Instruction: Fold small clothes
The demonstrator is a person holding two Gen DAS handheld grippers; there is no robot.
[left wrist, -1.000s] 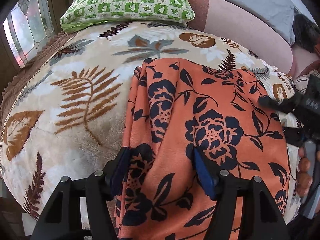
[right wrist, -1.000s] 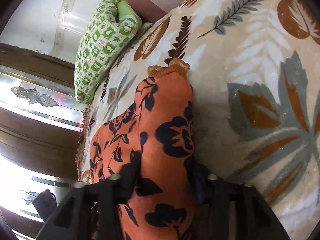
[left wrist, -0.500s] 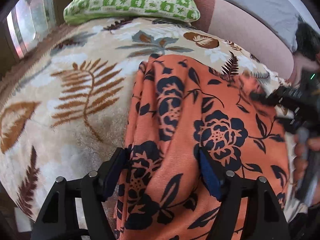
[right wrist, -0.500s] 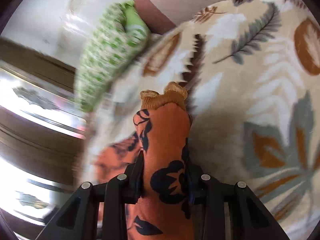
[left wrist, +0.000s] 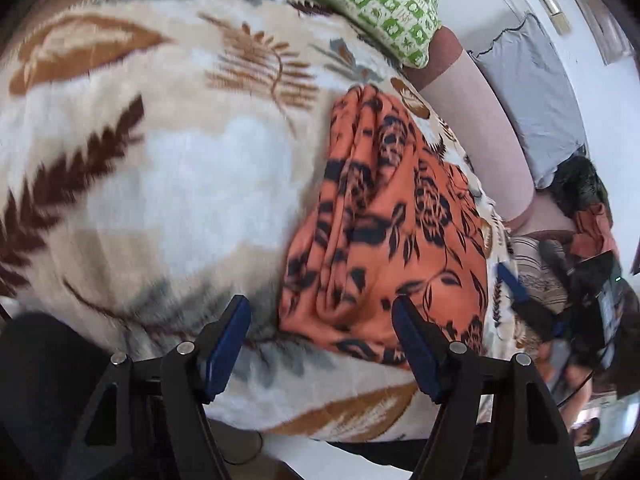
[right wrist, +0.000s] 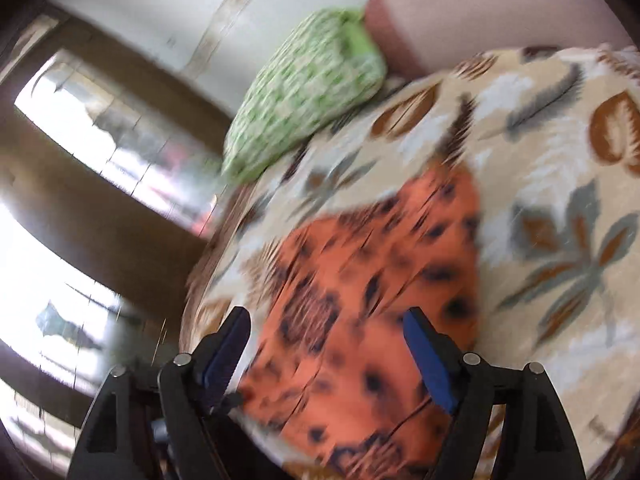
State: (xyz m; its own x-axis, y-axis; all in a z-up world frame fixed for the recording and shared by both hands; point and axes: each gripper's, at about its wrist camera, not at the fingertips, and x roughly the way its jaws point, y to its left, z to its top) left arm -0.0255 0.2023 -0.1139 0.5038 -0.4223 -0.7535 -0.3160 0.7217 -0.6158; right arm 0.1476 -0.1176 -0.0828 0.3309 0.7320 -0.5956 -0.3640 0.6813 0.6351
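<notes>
**Ana:** Leaf-patterned blanket [left wrist: 168,184] fills both views, soft and plush, with the green checked pillow [left wrist: 384,0] up at the top of the left wrist frame and a bright window [right wrist: 100,128] down the left side of the right wrist frame.

**Ben:** And the piece we care about?

**Ana:** Orange floral garment [left wrist: 392,216] lies on the blanket, centre-right in the left wrist view, gathered into a long narrow bundle with several lengthwise pleats. In the right wrist view it sits lower centre, badly blurred.

**Ben:** Anyone holding it?

**Ana:** No. Left gripper [left wrist: 322,344] stands wide at the bottom of its frame, jaws closing a little; the right-hand blue pad overlaps the cloth's near edge in the picture, but I see no pinch. Right gripper [right wrist: 326,354] is wide too, jaws opening, with the cloth showing through the gap and nothing pressed on it.

**Ben:** So where does the fold stand?

**Ana:** My read: it is folded lengthwise and set down. It looks rumpled, not flat, and still long.

**Ben:** What's left?

**Ana:** Probably a crosswise fold to shorten it, plus some smoothing. More cloth sits piled at the far right edge [left wrist: 592,224], too small to tell whether it's waiting its turn.
</notes>
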